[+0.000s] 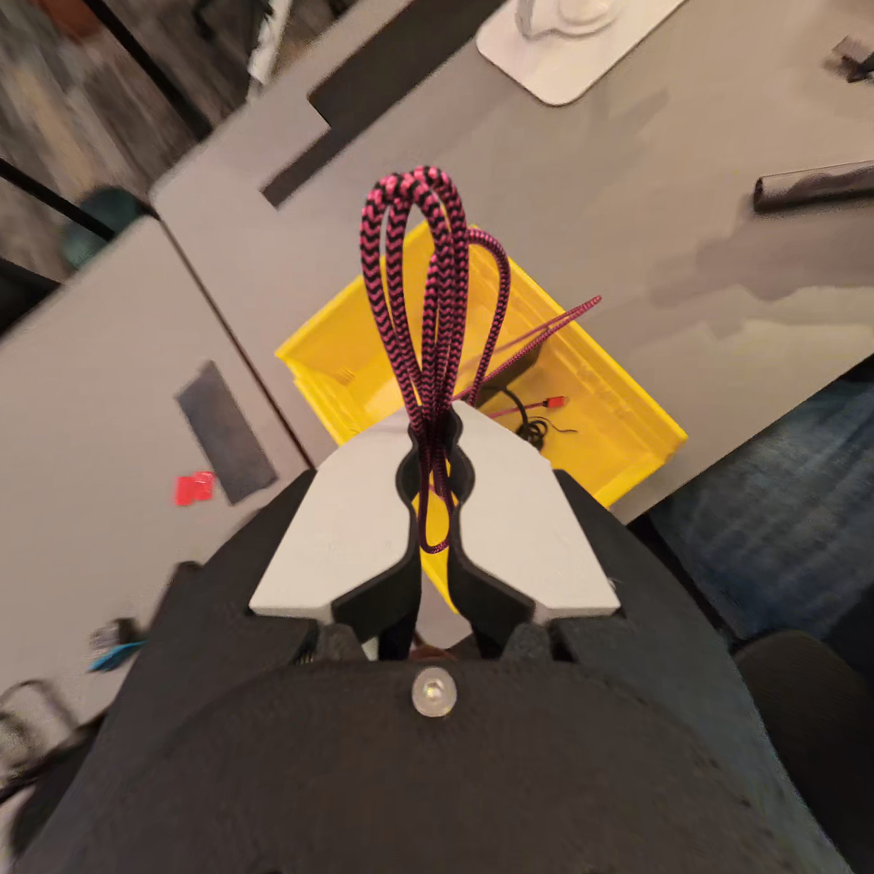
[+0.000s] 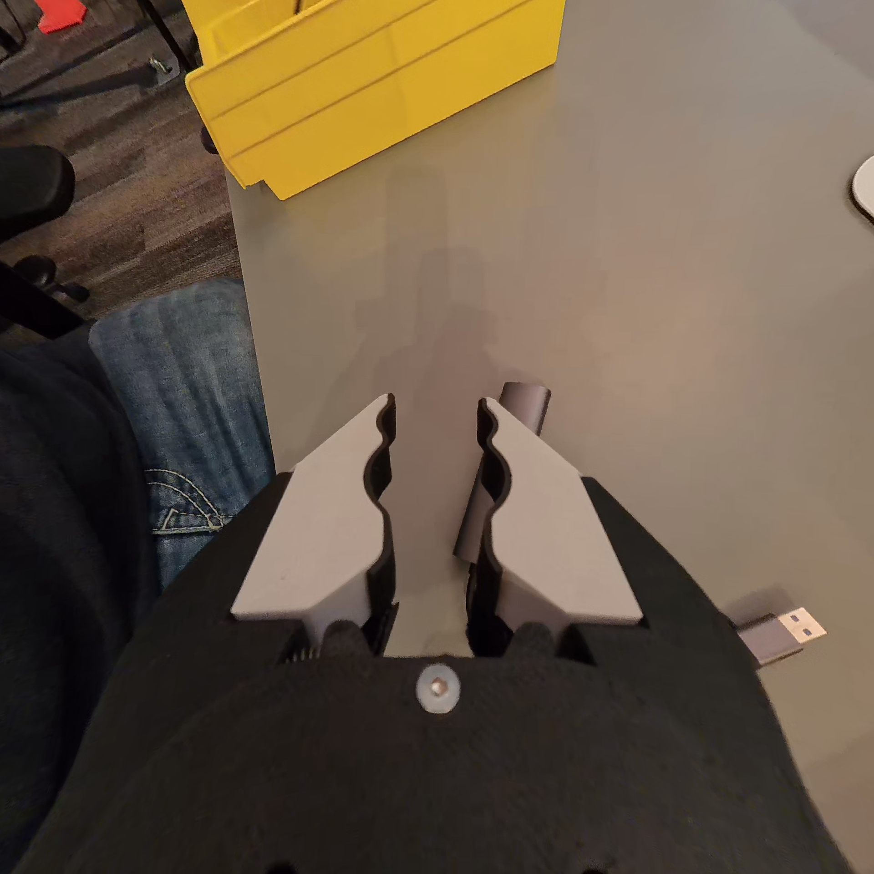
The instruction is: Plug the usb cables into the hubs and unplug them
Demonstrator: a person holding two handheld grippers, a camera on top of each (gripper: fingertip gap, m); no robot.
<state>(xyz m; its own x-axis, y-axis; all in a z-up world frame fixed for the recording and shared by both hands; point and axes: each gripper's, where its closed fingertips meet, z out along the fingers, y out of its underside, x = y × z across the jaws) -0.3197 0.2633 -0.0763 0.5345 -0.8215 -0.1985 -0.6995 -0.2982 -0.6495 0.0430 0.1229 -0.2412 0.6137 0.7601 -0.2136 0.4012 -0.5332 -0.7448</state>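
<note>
My left gripper (image 1: 435,416) is shut on a looped bundle of pink-and-black braided USB cable (image 1: 416,284) and holds it above the yellow bin (image 1: 615,402). The cable's loose end with a red plug (image 1: 553,402) hangs into the bin beside a thin black cable (image 1: 525,421). A grey hub (image 1: 813,187) lies on the table at the far right. My right gripper (image 2: 437,402) is open and empty, low over the table. The grey hub (image 2: 527,402) lies partly under its right finger. The hub's own USB plug (image 2: 780,636) sticks out at the right.
The yellow bin (image 2: 378,94) stands at the table's left front edge. A white pad (image 1: 558,61) with a clear object lies at the back. A red item (image 1: 194,487) lies on the neighbouring table. A person's jeans leg (image 2: 189,378) and a chair arm (image 2: 28,189) are left of the table. The left gripper's tips are roughly 45 cm from the right gripper's. The right tips stand about 6 cm off the grey hub (image 1: 813,187).
</note>
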